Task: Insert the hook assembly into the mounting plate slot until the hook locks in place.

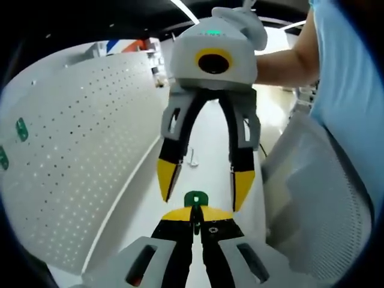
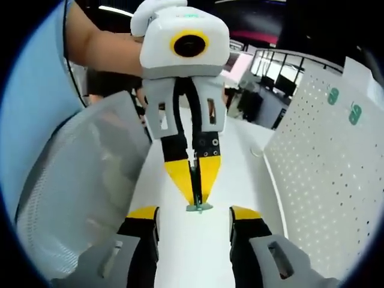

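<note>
My left gripper (image 1: 195,217) is shut on a small green hook (image 1: 195,198), whose top pokes out above its yellow tips. Facing it from above, my right gripper (image 1: 206,183) stands open, with its tips on either side of the hook and just short of it. In the right gripper view the right gripper (image 2: 195,215) is open at the bottom, while the left gripper (image 2: 198,193) reaches down from above, pinching the hook (image 2: 199,207). The white perforated mounting plate (image 1: 78,150) stands at the left with two green hooks (image 1: 21,129) on it. It also appears as the plate (image 2: 324,174) at the right.
A long white table (image 1: 210,132) runs between the plate and a grey mesh chair back (image 1: 318,210), also seen as the chair back (image 2: 78,186). A small metal part (image 1: 193,157) lies on the table. A person's bare arm (image 1: 288,57) and light blue sleeve are close by.
</note>
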`<state>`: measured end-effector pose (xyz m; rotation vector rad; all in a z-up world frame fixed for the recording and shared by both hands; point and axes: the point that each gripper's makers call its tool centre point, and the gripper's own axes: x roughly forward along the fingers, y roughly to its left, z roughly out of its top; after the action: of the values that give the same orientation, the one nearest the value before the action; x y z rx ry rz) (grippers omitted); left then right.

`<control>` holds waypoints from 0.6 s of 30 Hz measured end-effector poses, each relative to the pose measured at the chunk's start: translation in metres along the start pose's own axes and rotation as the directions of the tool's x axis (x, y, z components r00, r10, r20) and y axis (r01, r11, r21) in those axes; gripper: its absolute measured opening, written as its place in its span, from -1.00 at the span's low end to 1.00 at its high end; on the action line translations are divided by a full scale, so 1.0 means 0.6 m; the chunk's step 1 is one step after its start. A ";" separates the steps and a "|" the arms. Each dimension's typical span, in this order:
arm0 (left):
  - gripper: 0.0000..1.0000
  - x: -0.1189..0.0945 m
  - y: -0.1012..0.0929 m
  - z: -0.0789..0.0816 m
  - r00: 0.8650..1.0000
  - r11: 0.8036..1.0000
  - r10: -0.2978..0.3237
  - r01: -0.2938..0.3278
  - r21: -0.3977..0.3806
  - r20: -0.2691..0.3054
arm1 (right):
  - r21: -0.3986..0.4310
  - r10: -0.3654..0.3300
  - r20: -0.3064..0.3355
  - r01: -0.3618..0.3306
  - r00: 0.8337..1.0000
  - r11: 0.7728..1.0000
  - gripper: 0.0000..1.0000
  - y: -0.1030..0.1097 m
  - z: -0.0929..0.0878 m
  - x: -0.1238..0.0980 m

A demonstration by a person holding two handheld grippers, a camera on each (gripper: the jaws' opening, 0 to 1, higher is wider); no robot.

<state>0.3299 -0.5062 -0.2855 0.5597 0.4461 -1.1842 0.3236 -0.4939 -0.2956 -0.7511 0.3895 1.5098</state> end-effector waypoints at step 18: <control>-0.94 -0.032 0.058 0.007 0.986 0.985 0.150 -0.142 -0.095 0.077 | 0.090 -0.148 0.073 0.141 0.986 0.986 -0.01 -0.038 -0.019 -0.036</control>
<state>0.3571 -0.4854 -0.2645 0.4558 0.3781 -1.0381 0.3470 -0.5152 -0.2851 -0.6375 0.3300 1.3738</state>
